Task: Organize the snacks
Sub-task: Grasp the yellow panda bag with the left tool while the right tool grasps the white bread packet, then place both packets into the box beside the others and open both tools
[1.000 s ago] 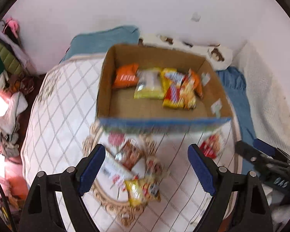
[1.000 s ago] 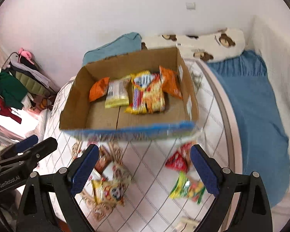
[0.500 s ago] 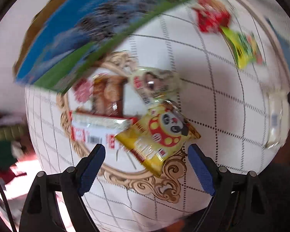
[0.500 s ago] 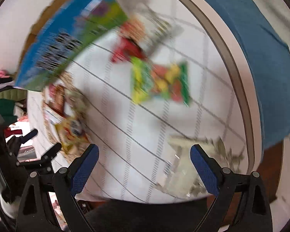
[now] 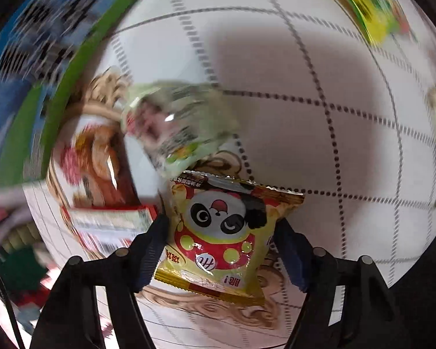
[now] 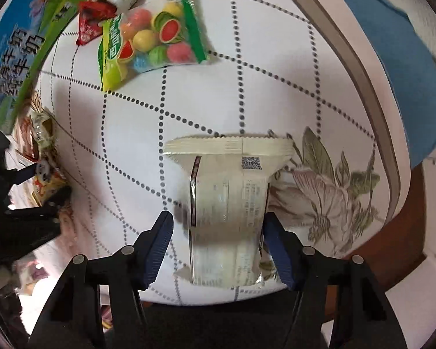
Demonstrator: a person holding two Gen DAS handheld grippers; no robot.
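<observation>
Fingers of both grippers have just been closing: left gripper [image 5: 221, 232] squeezes the panda snack bag [image 5: 218, 232]; right gripper [image 6: 218, 241] brackets the cream packet [image 6: 226, 212], contact uncertain. Both lie on the bench [image 6: 218, 93], presumably for boxing.

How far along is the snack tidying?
Done: can't tell; only the outside of the box shows. In hand: the left gripper has just been closing on the panda packet, the right gripper around the white packet. Left to do: fruit-candy bag, red packet, others.
</observation>
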